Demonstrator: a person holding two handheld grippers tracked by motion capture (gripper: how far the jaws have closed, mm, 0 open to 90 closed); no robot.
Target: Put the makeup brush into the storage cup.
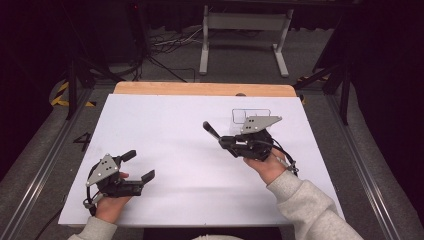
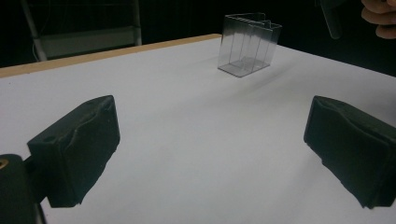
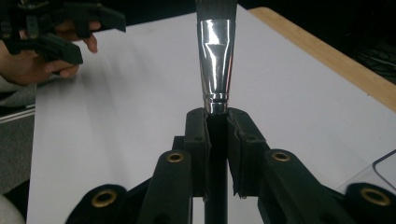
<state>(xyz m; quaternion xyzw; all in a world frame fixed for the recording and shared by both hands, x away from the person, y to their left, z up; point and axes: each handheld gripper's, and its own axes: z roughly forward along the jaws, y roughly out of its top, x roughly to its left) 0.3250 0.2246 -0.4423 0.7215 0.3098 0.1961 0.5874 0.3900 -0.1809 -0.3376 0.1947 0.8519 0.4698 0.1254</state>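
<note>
1. Surface [image 1: 165,150]: white top with a wooden strip [image 1: 200,89] along its far edge. It carries the clear holder; both of your hands work above it.

2. Clear plastic holder [image 2: 248,44]: upright on the surface toward the far right, well apart from your left tool. Its inside is split by clear partitions. In the high view it [image 1: 250,115] sits just beyond the grey plate of your right tool, partly behind it. In the right gripper view 1 corner [image 3: 385,170] of it shows at the lower right edge.

3. Right tool [image 3: 217,128]: clenched on a paintbrush, the 2 black pads pressed against the handle just below the metal ferrule. In the high view your right tool [image 1: 222,140] is lifted off the surface at centre right, its tip aimed toward the left and the far side.

4. Left tool [image 1: 140,165]: released, with nothing between its pads. Your left hand holds it at the near left of the surface. In the left gripper view the 2 black pads [image 2: 79,149] stand wide apart over bare white surface.

5. Paintbrush [image 3: 215,60]: a flat brush with a shiny silver ferrule and dark bristles, held clear of the surface and near the holder. In the high view it [image 1: 211,130] juts from the tool's tip.
</note>
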